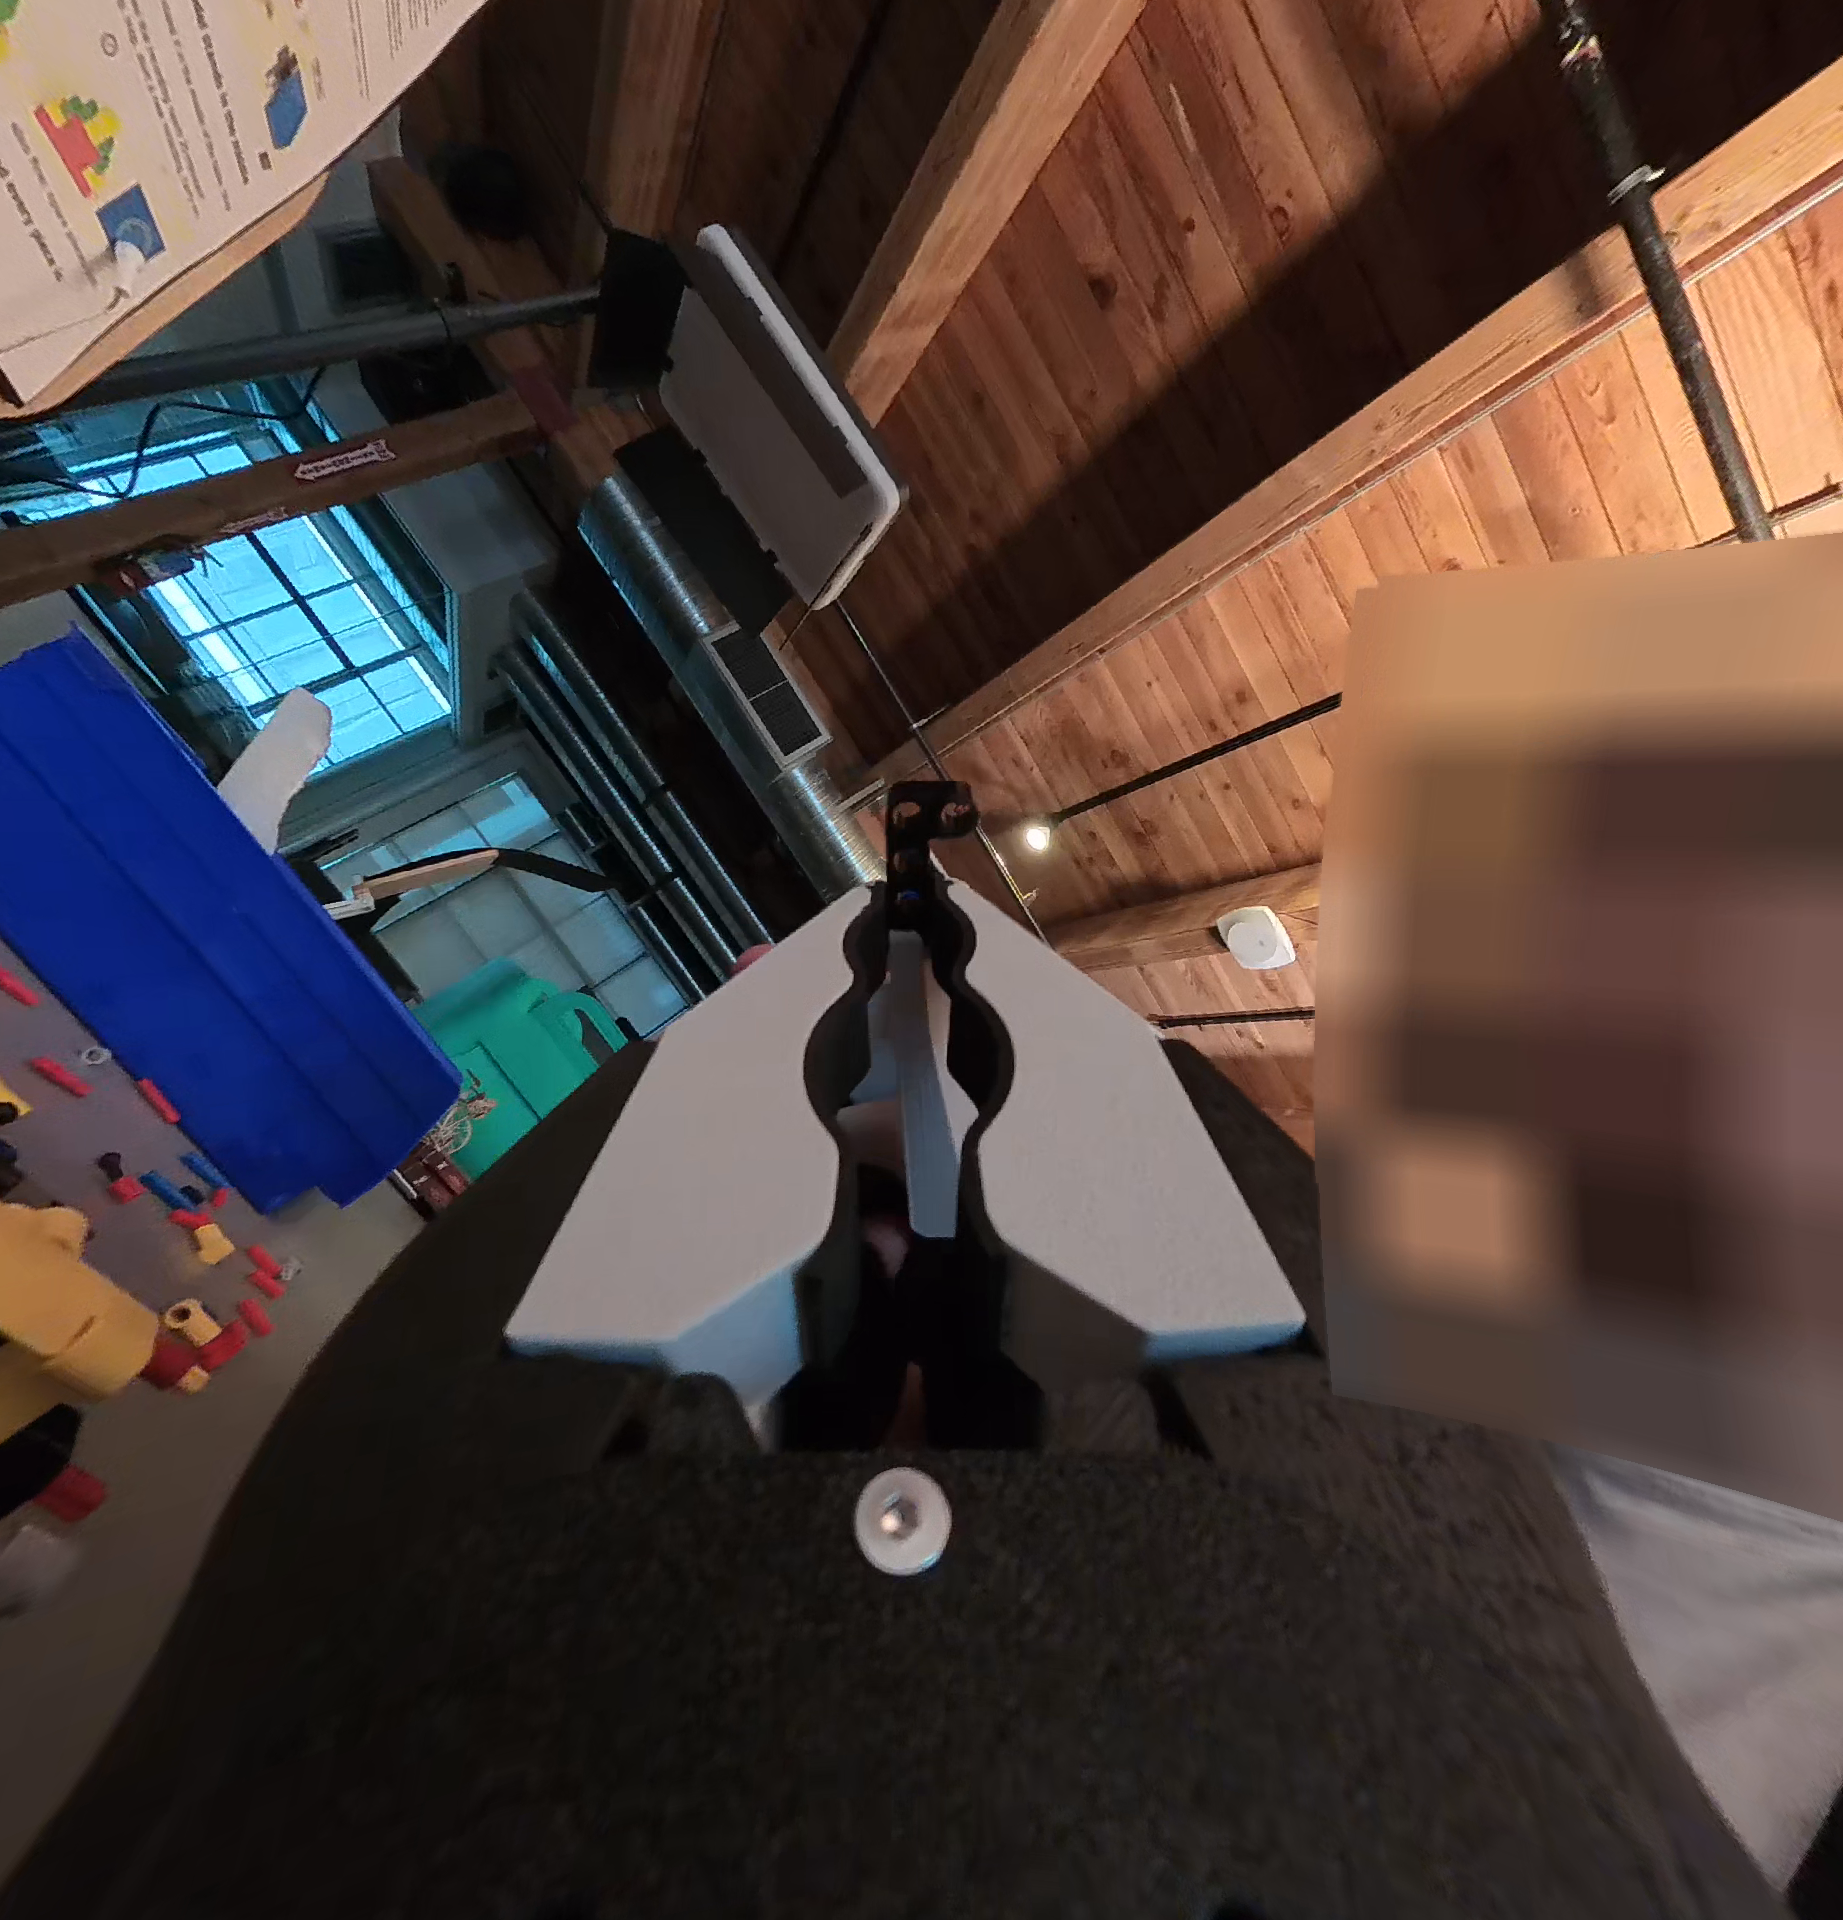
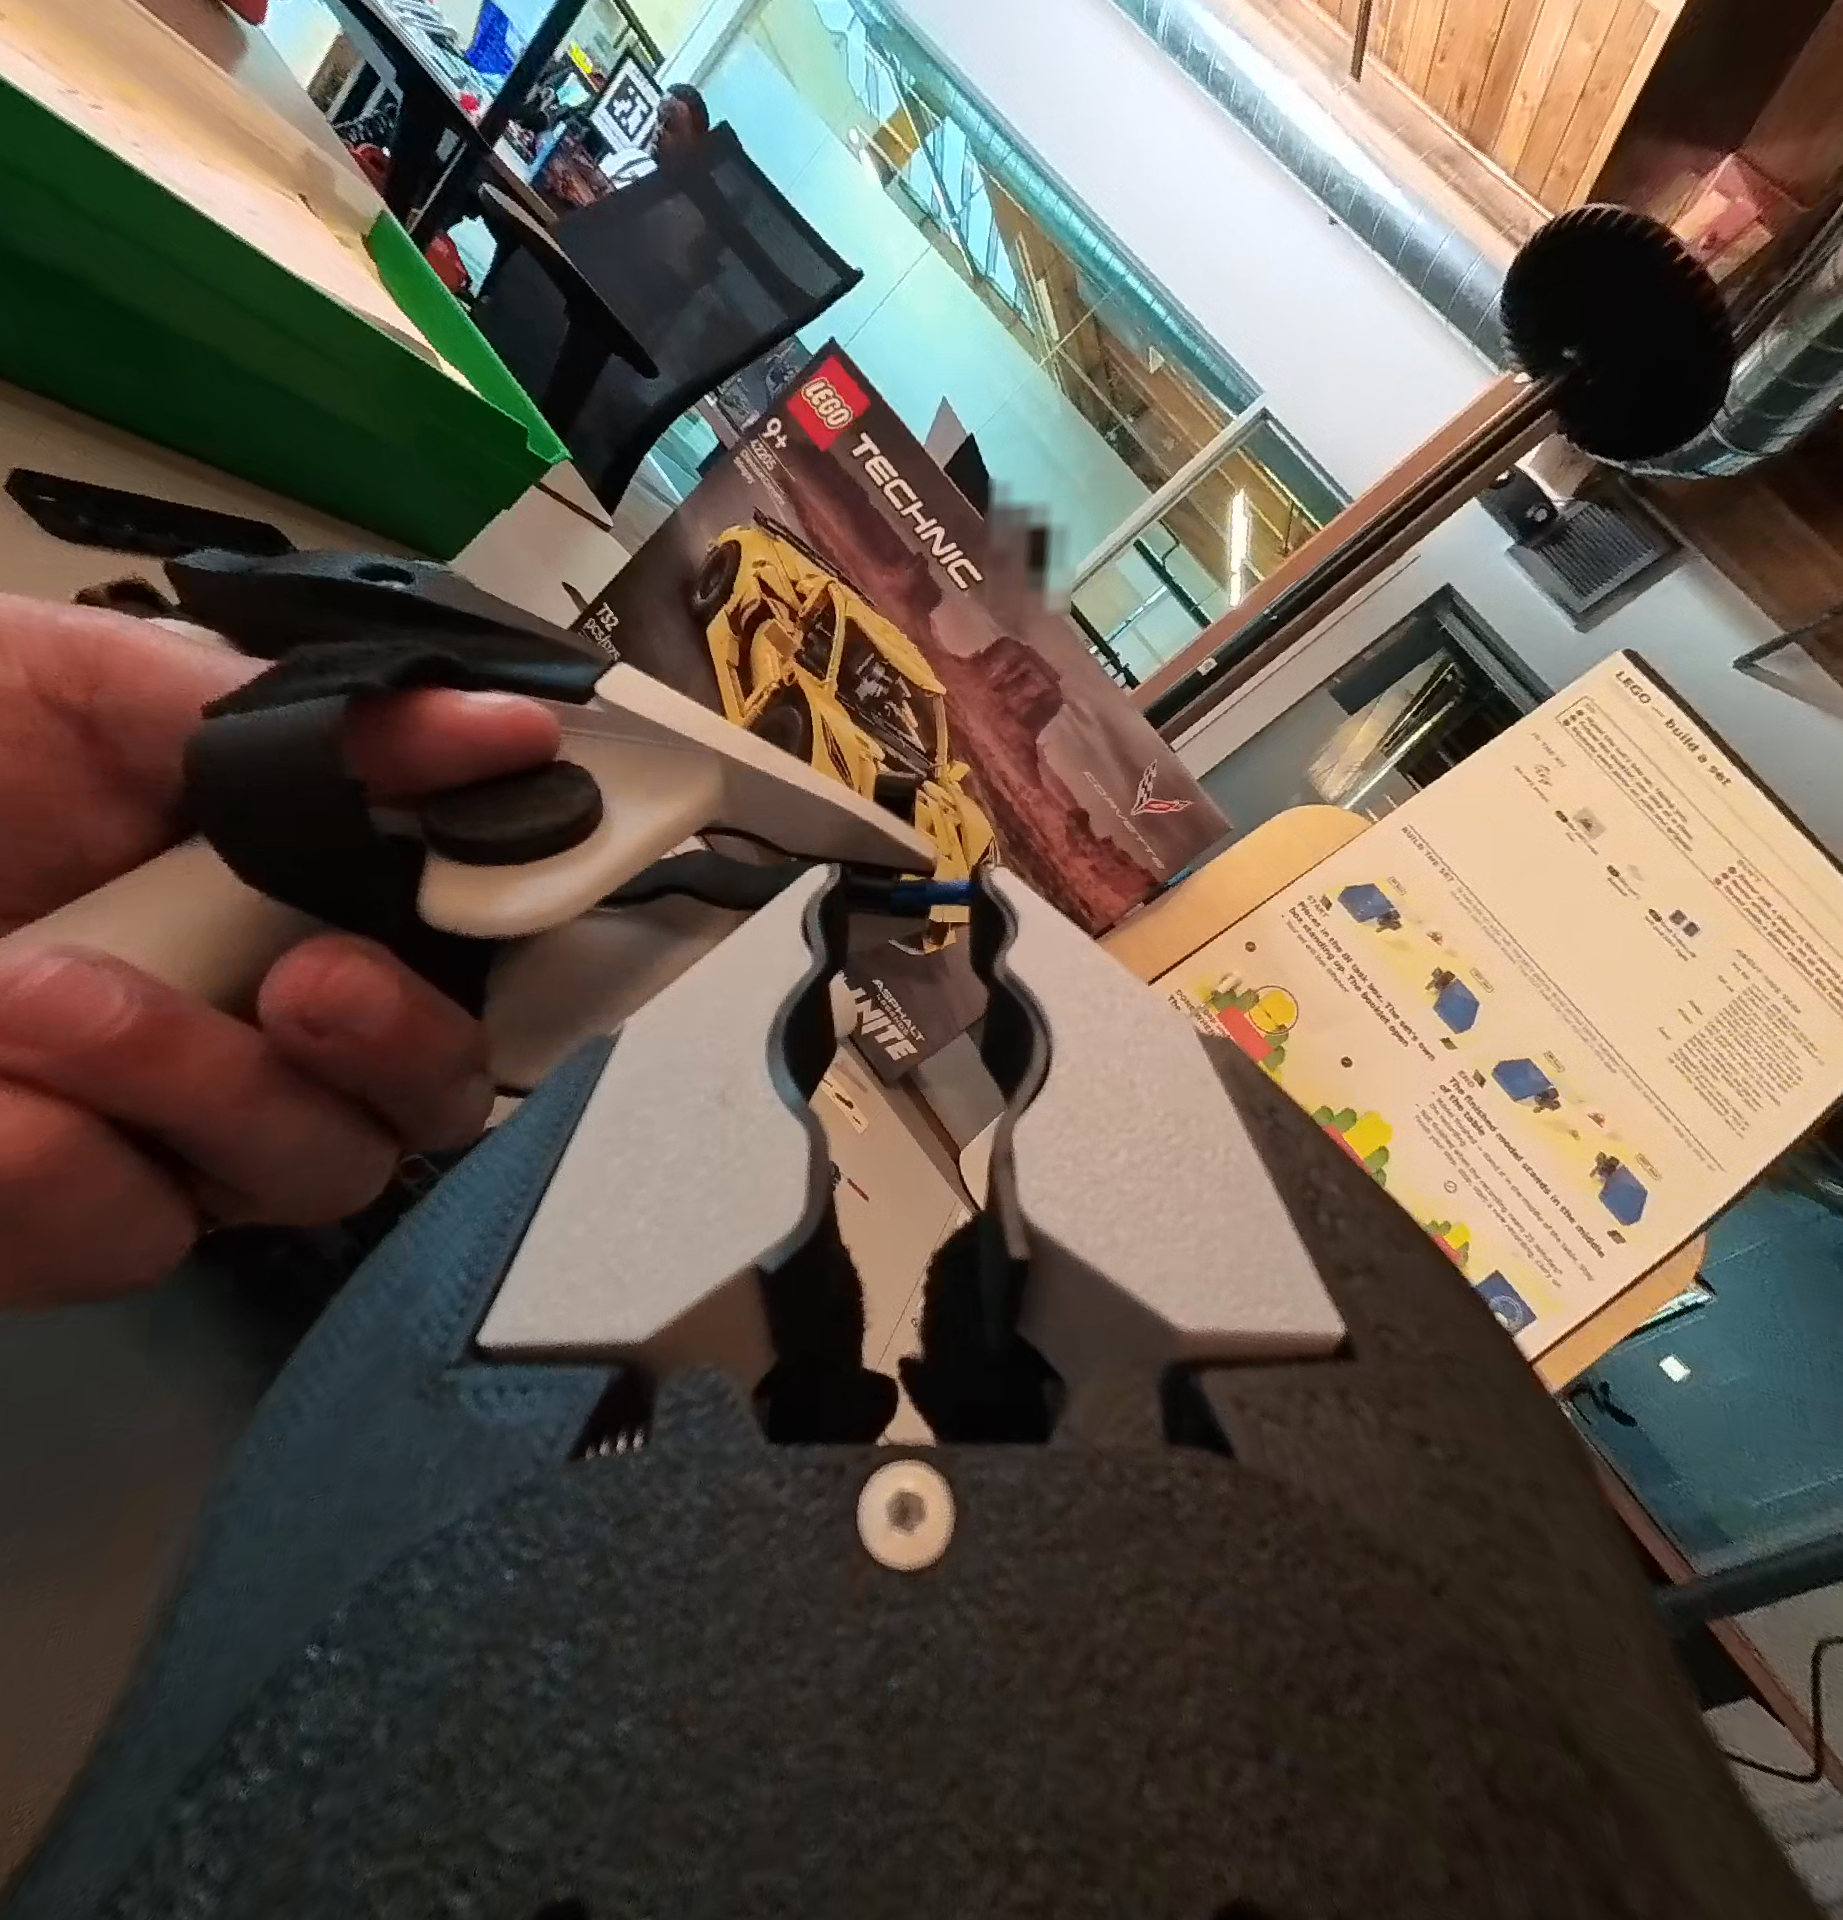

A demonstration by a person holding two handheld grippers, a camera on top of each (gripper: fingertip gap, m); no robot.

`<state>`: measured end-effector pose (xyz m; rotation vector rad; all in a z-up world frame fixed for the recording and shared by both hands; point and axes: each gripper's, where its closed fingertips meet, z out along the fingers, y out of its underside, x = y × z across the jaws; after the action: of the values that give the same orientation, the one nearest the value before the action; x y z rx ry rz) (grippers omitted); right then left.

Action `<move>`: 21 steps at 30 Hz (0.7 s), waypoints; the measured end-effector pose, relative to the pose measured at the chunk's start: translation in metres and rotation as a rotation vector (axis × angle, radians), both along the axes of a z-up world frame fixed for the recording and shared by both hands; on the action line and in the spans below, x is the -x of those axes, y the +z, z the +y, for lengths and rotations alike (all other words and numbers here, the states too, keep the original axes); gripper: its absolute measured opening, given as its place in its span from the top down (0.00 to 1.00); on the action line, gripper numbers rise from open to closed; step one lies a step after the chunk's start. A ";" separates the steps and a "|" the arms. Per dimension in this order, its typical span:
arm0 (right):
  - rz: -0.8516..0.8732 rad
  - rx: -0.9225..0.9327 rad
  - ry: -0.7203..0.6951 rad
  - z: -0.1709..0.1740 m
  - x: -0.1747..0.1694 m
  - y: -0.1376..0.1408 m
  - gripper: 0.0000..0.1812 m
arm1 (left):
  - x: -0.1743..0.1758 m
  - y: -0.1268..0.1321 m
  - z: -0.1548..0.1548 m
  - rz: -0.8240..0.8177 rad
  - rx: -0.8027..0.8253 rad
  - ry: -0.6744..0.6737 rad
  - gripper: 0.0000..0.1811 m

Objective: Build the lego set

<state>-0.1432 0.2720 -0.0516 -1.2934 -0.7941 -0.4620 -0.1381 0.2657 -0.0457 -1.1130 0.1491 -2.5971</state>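
Between the tips of the left gripper (image 1: 922, 914) sits a thin black lego beam (image 1: 922, 831) with round holes; its upper end sticks out past the tips, and a small blue pin shows in one hole. The grey fingers (image 1: 730, 1122) are pressed together on this beam, and the gripper is tilted up toward the wooden ceiling (image 1: 1260, 312). Low at the left edge of the left wrist view lies the table (image 1: 65, 1455), strewn with small red, blue and yellow lego pieces (image 1: 184, 1195). A blue bin (image 1: 169, 935) stands among them, and part of a yellow lego car body (image 1: 44, 1299) shows at the very edge.

At the tips of the right gripper (image 2: 909, 896) a short blue lego pin (image 2: 927, 891) lies crosswise, clamped between the two fingertips, while the wavy inner faces behind stay apart. In the right wrist view the left gripper comes in from the left, its grey tip touching or nearly touching the pin; I cannot tell which. A hand (image 2: 117, 935) holds it by a black strap. Behind stands the lego box (image 2: 896, 644) with a yellow car printed on it. An illustrated instruction sheet (image 2: 1519, 987) leans at the right. A green bin (image 2: 221, 332) rests on the far left part of the table, with a flat black lego piece (image 2: 138, 520) just in front of it.
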 end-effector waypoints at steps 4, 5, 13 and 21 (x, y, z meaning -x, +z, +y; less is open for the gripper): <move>-0.005 -0.004 -0.003 0.001 0.000 -0.001 0.88 | 0.001 -0.001 0.001 -0.011 0.028 -0.005 0.96; -0.005 -0.008 -0.003 0.001 0.000 -0.001 0.88 | 0.001 -0.001 0.001 -0.014 0.034 -0.005 0.96; -0.052 -0.031 -0.045 0.001 -0.002 -0.003 0.89 | 0.000 -0.004 0.001 -0.022 0.070 -0.025 0.96; -0.007 0.026 0.022 -0.003 0.000 -0.007 0.91 | -0.002 -0.004 -0.004 -0.003 0.023 -0.049 0.96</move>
<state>-0.1429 0.2689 -0.0588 -1.3064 -0.8217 -0.4397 -0.1364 0.2614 -0.0497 -1.1267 0.1483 -2.6501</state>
